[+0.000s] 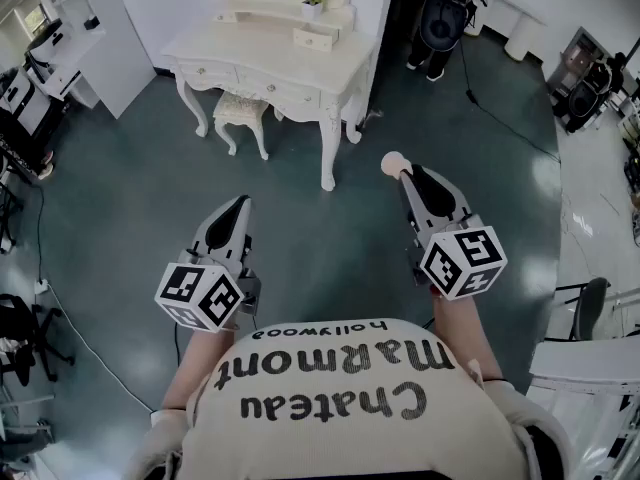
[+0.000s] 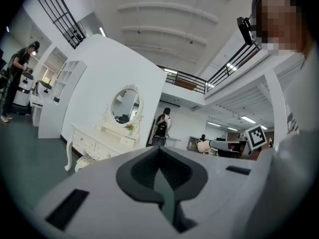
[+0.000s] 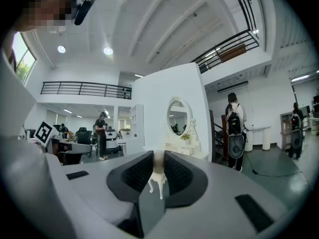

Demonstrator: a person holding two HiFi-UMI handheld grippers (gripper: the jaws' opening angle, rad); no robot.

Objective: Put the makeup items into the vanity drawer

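Jaws of the right gripper (image 1: 405,172) clamp a pale, rounded makeup item (image 1: 392,163) in the head view. The left gripper (image 1: 240,204) is closed on nothing, and both are well apart from the vanity desk (image 1: 270,53).

Left gripper view: jaws together, vanity distant.

Right gripper view: the item sits pinched between the jaws.

The task looks early. The item is only being carried, and the drawers (image 1: 205,71) appear shut.

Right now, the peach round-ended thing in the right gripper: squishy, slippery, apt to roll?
Probably light: the right gripper holds the peach item level by one end with no visible sag. Its rounded, matte-looking end suggests a soft sponge, likely grippy, though softness isn't confirmed. That round end may let it roll on the vanity top.
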